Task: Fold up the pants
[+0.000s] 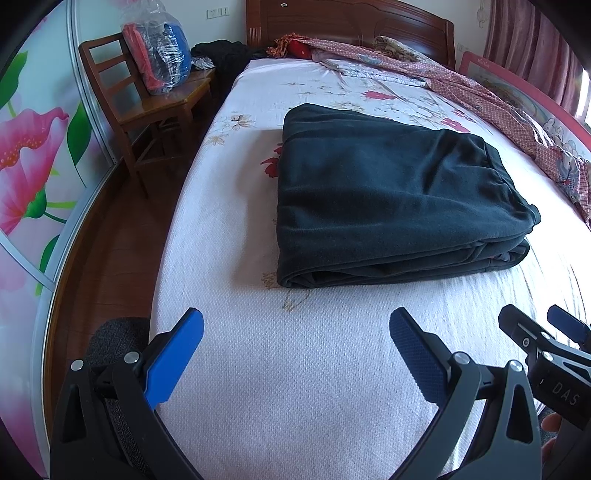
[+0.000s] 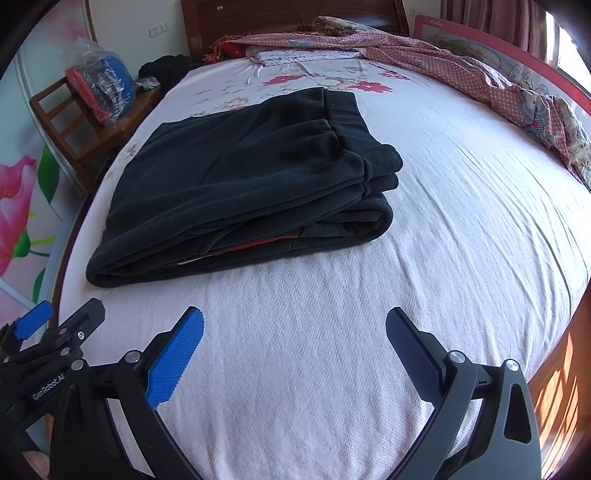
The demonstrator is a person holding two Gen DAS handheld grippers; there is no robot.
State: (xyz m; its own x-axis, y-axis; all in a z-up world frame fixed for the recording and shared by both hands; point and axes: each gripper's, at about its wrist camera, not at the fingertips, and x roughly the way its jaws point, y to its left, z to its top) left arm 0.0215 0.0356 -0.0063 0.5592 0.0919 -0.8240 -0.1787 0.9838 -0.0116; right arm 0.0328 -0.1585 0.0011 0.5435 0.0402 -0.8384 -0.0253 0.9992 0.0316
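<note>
The dark pants (image 1: 388, 195) lie folded in a thick flat stack on the white bed (image 1: 295, 369); they also show in the right wrist view (image 2: 243, 177), waistband at the right end. My left gripper (image 1: 295, 325) is open and empty, held above the sheet short of the stack's near edge. My right gripper (image 2: 293, 325) is open and empty, also back from the stack. Each gripper shows at the edge of the other's view: the right one (image 1: 539, 325) and the left one (image 2: 66, 317).
A wooden chair (image 1: 147, 107) with a plastic bag of clothes (image 1: 159, 55) stands left of the bed. A wooden headboard (image 1: 351, 22) is at the far end. Crumpled patterned bedding (image 2: 461, 66) runs along the far and right side. A flowered wardrobe door (image 1: 33, 166) is at the left.
</note>
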